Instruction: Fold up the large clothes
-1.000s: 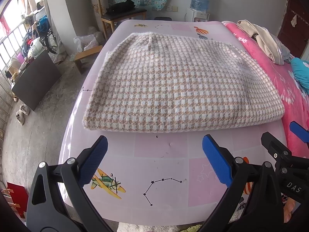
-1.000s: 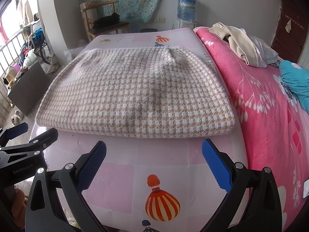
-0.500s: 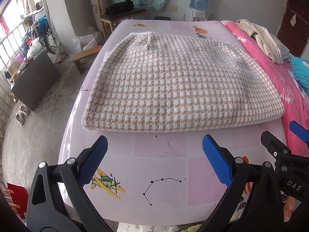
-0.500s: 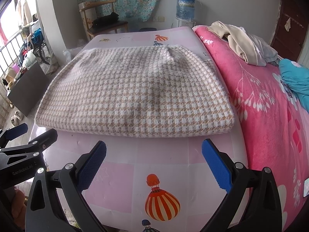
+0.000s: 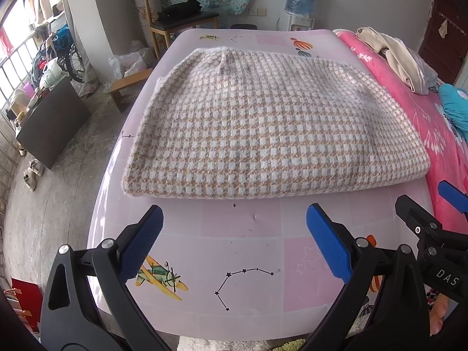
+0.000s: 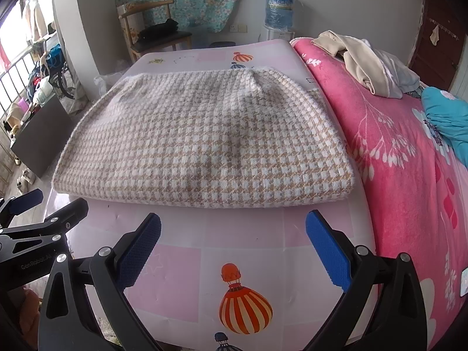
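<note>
A large beige-and-white houndstooth garment lies folded flat on the pale pink mat, its thick folded edge facing me; it also shows in the right wrist view. My left gripper is open and empty, a little short of that near edge, above the mat. My right gripper is open and empty, also just short of the near edge, toward the garment's right end. Each gripper shows at the edge of the other's view: the right gripper and the left gripper.
A pink floral bedspread lies to the right, with a heap of beige clothes and a teal cloth. Beyond the mat stand a wooden chair and a water dispenser. The floor drops off at left, with a dark cabinet.
Both grippers have stayed open and almost still. The views have shifted only slightly, with the garment's near edge a touch farther away.
</note>
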Demonstrator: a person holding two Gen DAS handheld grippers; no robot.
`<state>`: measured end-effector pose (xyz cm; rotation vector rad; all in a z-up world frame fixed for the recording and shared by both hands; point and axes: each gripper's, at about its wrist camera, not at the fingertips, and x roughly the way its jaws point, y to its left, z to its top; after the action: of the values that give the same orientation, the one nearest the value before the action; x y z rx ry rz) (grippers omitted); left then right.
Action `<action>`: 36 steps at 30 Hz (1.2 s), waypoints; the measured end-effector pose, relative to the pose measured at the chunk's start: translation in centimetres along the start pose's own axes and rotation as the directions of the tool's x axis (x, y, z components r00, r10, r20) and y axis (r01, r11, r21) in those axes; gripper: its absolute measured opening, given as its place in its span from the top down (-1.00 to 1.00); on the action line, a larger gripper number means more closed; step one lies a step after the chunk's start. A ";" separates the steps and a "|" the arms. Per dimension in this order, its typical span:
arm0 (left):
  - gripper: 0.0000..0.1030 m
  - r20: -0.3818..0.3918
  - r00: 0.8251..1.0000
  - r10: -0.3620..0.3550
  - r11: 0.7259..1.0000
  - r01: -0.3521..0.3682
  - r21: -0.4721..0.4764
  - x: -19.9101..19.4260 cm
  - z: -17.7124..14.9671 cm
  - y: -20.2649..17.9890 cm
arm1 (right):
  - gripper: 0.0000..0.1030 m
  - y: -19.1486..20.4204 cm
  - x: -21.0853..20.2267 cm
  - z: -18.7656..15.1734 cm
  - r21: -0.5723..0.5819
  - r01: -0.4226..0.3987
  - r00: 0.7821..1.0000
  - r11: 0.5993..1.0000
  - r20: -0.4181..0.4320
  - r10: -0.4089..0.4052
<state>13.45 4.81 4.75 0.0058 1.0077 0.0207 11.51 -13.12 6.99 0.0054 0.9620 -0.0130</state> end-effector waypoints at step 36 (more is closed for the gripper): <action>-0.84 -0.004 1.000 -0.001 1.000 0.001 0.003 0.1 -0.1 -0.2 | -0.88 -0.1 0.1 -0.1 0.004 -0.001 1.000 1.000 -0.005 0.001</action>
<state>13.46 4.62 4.58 0.0080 1.0116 0.0180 11.53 -13.19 6.84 0.0099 0.9668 -0.0139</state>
